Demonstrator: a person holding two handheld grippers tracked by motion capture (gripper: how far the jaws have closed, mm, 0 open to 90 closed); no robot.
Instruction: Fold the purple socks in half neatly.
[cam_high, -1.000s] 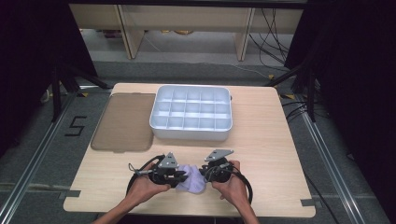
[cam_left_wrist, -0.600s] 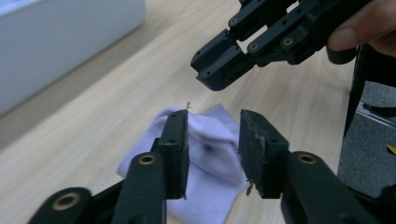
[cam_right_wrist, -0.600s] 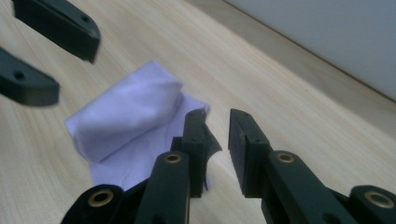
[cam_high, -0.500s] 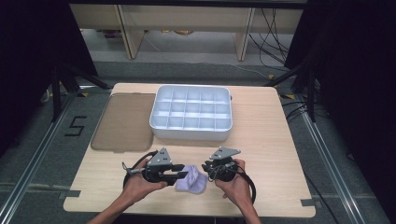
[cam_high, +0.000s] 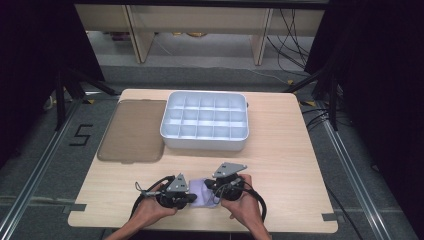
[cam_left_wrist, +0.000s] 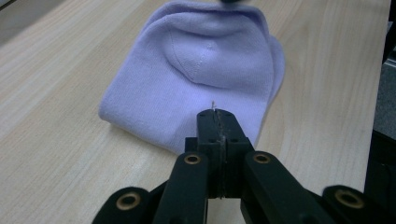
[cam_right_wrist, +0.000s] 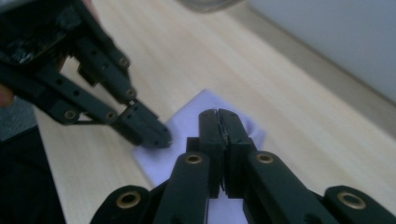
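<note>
**Lilac knit cloth: both grippers on it, nothing yet stowed**

Location. The lilac knit cloth (cam_high: 204, 192) lies flat on the table (cam_high: 280, 165), close to the near edge and about midway along it, between the person's two hands. The white compartment tray (cam_high: 205, 122) stands well apart from it toward the far edge, and a brown lid (cam_high: 132, 130) lies beside the tray on its left.

Grippers. The left gripper (cam_left_wrist: 217, 114) has its jaws pressed together at the cloth's left edge; the left gripper view shows a thread of fabric at the tips, so it appears to pinch a thin bit of the knit. The right gripper (cam_right_wrist: 218, 113) likewise has its jaws together, tips down over the cloth's right part. Whether fabric is caught between them cannot be told. Both sets of jaws have just been closing.

Progress. Judged as early to middle stage: the cloth appears already doubled over into a compact pad with a rounded end. The tray compartments look empty. Further folding and placing remain to be done.

Orientation. In the left gripper view the long axis runs away from that gripper, rounded end toward the right gripper, straight folded end nearest the left gripper, roughly parallel to the near table edge.
</note>
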